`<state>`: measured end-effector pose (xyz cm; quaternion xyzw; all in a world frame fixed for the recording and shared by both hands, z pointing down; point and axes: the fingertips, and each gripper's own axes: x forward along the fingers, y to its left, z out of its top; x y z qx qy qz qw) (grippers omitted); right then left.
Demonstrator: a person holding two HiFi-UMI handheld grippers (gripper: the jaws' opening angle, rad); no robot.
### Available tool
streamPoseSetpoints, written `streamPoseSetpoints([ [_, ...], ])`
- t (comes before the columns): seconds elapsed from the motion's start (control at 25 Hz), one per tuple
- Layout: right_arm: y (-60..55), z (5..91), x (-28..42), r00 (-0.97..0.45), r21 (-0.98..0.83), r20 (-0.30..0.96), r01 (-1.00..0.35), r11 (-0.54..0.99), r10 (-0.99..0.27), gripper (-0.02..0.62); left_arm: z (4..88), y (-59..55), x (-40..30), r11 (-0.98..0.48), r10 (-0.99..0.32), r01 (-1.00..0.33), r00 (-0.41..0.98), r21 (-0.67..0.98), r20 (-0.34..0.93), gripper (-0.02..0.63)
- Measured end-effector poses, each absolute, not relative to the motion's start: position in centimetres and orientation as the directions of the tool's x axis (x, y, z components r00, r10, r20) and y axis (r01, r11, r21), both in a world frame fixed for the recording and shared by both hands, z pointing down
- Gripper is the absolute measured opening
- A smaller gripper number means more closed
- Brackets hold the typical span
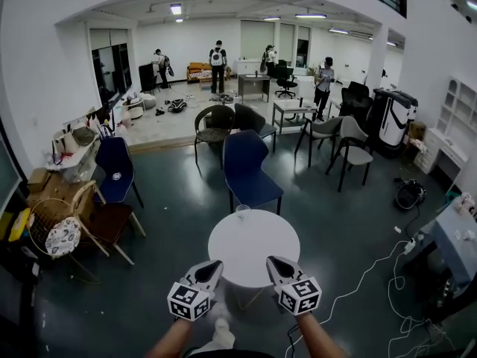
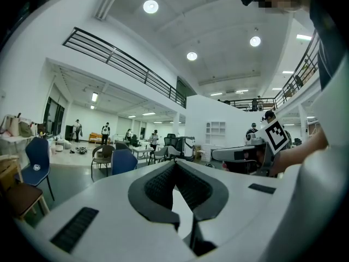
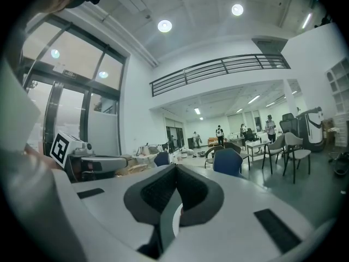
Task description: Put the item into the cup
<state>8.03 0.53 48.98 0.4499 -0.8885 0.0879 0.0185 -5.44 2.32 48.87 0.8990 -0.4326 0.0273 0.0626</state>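
The cup (image 1: 242, 210), small and clear, stands upright at the far edge of the round white surface (image 1: 253, 256), well apart from both tongs. The item I cannot pick out in any view. Between the cup and the tongs lies the surface's white top.

The left tongs (image 1: 215, 265) show against the near left rim and the right tongs (image 1: 273, 261) against the near right rim, side by side and pointing toward the cup. In the left gripper view the left tongs' jaws meet at the tips with nothing between them. The right gripper view shows the right tongs pressed together the same way, holding nothing.

Just beyond the cup a blue chair (image 1: 250, 168) faces the surface. To the left stand a brown chair (image 1: 112, 222), a wicker chair (image 1: 59, 230) with a patterned cushion, and a dark blue chair (image 1: 113, 168). To the right a white cable (image 1: 365, 282) winds over the dark floor (image 1: 171, 200), and a black bag (image 1: 408, 194) lies farther off. Farther back are grey chairs (image 1: 350, 151), a black chair (image 1: 215, 121), a white machine (image 1: 393, 118), and people (image 1: 218, 57) standing on a paler floor.

For print, each tongs carries a cube with black-and-white square markers: the left cube (image 1: 188, 301) and the right cube (image 1: 300, 294). The dark blue chair has a small round white label (image 1: 116, 176) on its back, too small to read.
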Motion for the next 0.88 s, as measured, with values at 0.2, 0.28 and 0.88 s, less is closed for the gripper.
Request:
streamPoseSetpoints([
  [0.2,2.5,49.4,8.3,-0.599,-0.136,0.117,-0.8,0.585,-0.792,0.017,49.0,4.3,-5.4,-0.61,-0.781,-0.787,0.617,0.096,0.098,0.015],
  [0.28,3.1,49.5,8.4,-0.601,-0.133,0.118,-0.799,0.587,-0.791,0.017,49.2,4.9,-5.2,-0.606,-0.783,-0.789,0.615,0.105,0.097,0.016],
  [0.88,5.1,50.6,9.5,-0.591,-0.15,0.139,-0.805,0.573,-0.794,0.017,50.3,6.8,-3.5,-0.614,-0.769,-0.777,0.628,0.139,0.115,0.015],
])
